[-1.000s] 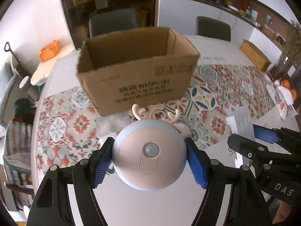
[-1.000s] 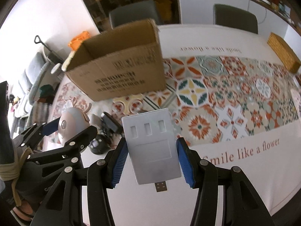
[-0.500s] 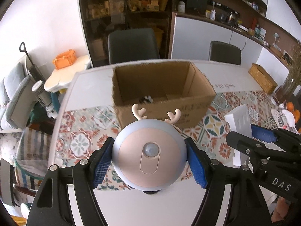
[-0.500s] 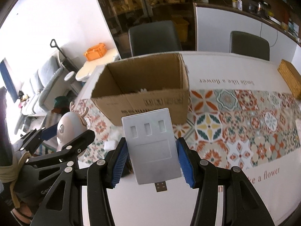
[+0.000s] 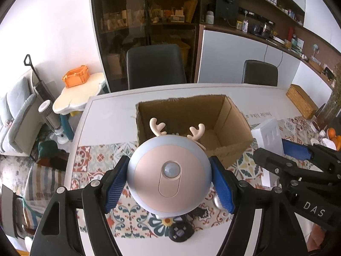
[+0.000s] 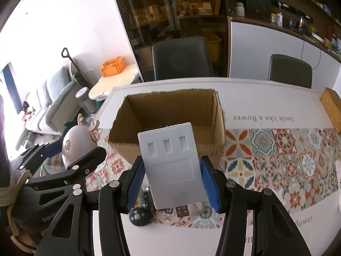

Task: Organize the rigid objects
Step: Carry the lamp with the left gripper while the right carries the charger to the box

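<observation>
Right now both grippers are loaded and held above the table, in front of the open cardboard box, so the sorting looks partway through rather than near its end. The left gripper has its blue pads clamped on either side of a round night light with small antlers, which hangs above the patterned table runner just short of the box's near wall. The right gripper has its jaws pressed against the two long edges of a flat white USB hub, plug end pointing back toward the camera, also just short of the box. Neither thing is over the opening yet, as far as these views show. Inside the box something small and dark shows near the bottom, too dim and too hidden to name, which suggests at least one item is already put away. Still on the table below the grippers lies a small black controller, with a little pale object just beside it in the right view that I cannot make out. By my reading, the two held pieces must go into the box first, and the controller and its neighbour remain to be picked up after that.
</observation>
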`<state>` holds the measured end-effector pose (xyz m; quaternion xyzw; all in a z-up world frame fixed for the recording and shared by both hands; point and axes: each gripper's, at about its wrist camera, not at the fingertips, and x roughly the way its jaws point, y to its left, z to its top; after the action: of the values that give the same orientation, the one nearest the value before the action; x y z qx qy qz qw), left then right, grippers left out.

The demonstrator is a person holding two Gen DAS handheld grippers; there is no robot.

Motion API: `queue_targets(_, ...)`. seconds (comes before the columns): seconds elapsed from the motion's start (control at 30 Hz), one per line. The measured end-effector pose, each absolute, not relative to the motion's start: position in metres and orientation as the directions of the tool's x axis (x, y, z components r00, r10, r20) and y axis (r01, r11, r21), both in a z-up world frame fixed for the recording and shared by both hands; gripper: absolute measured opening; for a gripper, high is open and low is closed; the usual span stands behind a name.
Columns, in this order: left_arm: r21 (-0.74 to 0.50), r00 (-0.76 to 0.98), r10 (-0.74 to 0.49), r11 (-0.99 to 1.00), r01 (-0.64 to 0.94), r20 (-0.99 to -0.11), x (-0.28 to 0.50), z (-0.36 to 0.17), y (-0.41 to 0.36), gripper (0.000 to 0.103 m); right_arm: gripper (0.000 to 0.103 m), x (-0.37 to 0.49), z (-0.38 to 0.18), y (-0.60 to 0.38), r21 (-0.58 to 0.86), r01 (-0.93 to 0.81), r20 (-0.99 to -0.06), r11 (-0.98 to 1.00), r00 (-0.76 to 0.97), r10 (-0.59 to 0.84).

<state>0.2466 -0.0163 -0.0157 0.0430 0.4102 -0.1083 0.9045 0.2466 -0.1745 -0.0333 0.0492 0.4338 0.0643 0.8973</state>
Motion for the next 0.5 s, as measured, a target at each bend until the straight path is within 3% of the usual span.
queue_targets(0.5,0.007,0.594,-0.132,0.974,0.225,-0.793,0.317,-0.02,-0.027,0.074,0.053,0.324,-0.04,-0.181,0.14,-0.054,-0.811,0.989,0.566,0.146)
